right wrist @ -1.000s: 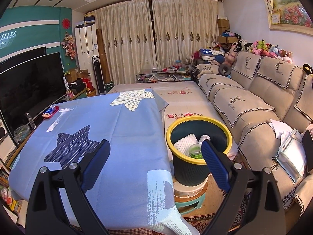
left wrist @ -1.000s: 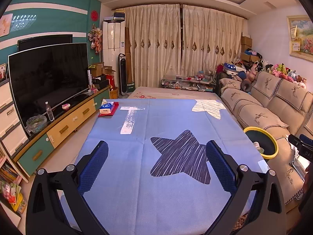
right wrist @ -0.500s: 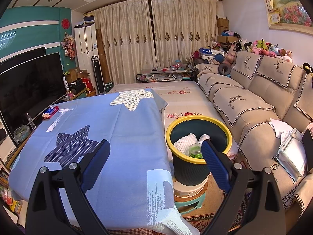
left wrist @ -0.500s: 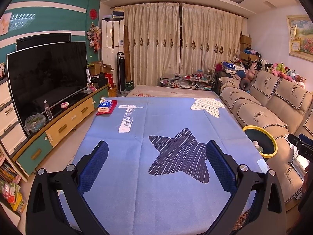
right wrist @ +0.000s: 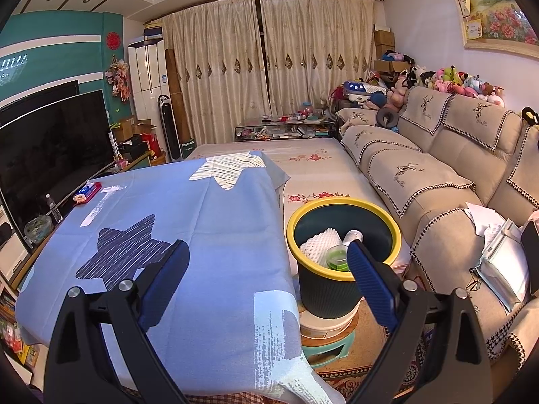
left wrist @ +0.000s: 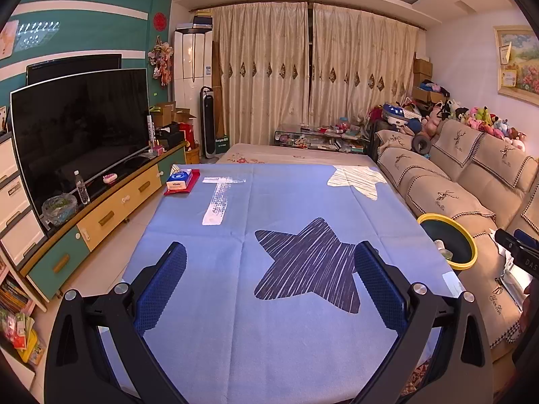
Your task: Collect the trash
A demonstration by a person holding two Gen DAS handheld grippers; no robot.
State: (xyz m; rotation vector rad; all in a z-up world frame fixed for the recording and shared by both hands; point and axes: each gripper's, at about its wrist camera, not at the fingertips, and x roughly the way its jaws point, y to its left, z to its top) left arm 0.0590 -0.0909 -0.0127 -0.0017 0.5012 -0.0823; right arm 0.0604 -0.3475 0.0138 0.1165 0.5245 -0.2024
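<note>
Right wrist view: one bin [right wrist: 337,289], dark with a yellow rim, just beside the table [right wrist: 209,222] edge, on a stool.
Trash in bin: three pieces (one white foam net [right wrist: 316,244], one green-lidded jar [right wrist: 337,258], one white bottle [right wrist: 353,235]).
Right gripper [right wrist: 267,264]: fingers spread, nothing between them.
Left gripper [left wrist: 269,271]: spread, empty, over the table's dark star.
Far corner of table: one tissue pack [left wrist: 179,180].

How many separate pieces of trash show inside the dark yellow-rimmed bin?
3 in the dark yellow-rimmed bin: a white foam net sleeve at left, a green-lidded container in front, and a white bottle behind it. More may lie hidden underneath.
</note>
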